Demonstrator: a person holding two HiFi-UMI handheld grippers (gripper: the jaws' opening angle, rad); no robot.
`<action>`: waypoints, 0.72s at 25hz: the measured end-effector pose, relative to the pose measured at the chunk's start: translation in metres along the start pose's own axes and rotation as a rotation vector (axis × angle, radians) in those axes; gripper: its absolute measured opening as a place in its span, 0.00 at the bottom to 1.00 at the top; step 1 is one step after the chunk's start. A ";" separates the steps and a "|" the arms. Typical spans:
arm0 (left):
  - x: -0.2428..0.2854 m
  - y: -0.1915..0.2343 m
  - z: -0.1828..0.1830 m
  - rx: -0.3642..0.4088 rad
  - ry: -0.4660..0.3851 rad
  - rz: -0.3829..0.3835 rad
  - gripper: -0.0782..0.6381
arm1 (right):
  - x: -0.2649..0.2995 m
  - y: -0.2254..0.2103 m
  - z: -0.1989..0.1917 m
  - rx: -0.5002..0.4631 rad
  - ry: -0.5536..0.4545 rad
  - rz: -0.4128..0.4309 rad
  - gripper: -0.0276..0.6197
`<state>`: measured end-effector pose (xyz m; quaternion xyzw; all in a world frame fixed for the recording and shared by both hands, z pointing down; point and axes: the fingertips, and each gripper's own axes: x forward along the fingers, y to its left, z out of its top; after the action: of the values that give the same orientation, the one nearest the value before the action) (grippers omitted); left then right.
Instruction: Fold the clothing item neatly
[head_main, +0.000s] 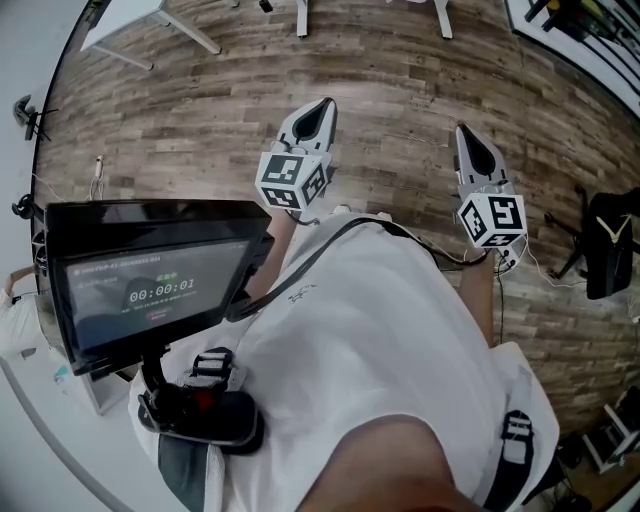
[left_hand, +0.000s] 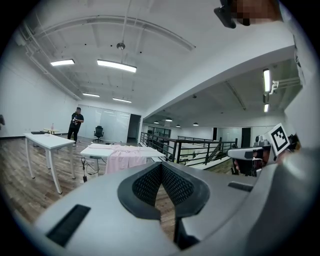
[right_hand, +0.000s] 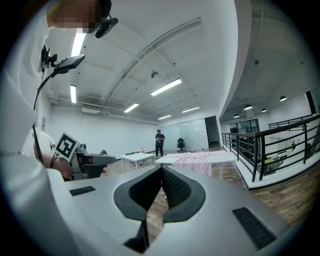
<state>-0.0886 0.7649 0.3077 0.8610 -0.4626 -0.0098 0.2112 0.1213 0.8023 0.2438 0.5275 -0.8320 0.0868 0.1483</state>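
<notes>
Clothing item (left_hand: 122, 159): pale pink, soft fabric, far off in room in both gripper views.
Lies on top of white table (left_hand: 97, 149), not folded, spread loose along tabletop.
One broad part hangs over table's long edge and drapes down side as flat pink panel (right_hand: 196, 164).
Rest stays flat on top, with low wrinkles.
Too small to tell kind of garment, sleeves or collar.

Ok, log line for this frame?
phase: not begun | left tongs: shut, empty | right tongs: shut, empty | pink garment: draped on far table, untouched
</notes>
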 end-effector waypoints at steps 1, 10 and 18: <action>-0.001 0.000 0.000 -0.002 -0.001 0.003 0.11 | 0.000 0.001 0.000 -0.001 0.002 0.003 0.05; -0.009 0.002 -0.003 -0.013 0.008 0.019 0.11 | 0.002 0.008 -0.002 -0.007 0.024 0.031 0.05; -0.015 0.009 -0.006 -0.037 0.009 0.038 0.11 | 0.006 0.014 -0.009 -0.002 0.034 0.051 0.05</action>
<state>-0.1028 0.7744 0.3143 0.8481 -0.4775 -0.0106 0.2295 0.1080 0.8056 0.2541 0.5043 -0.8427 0.0985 0.1607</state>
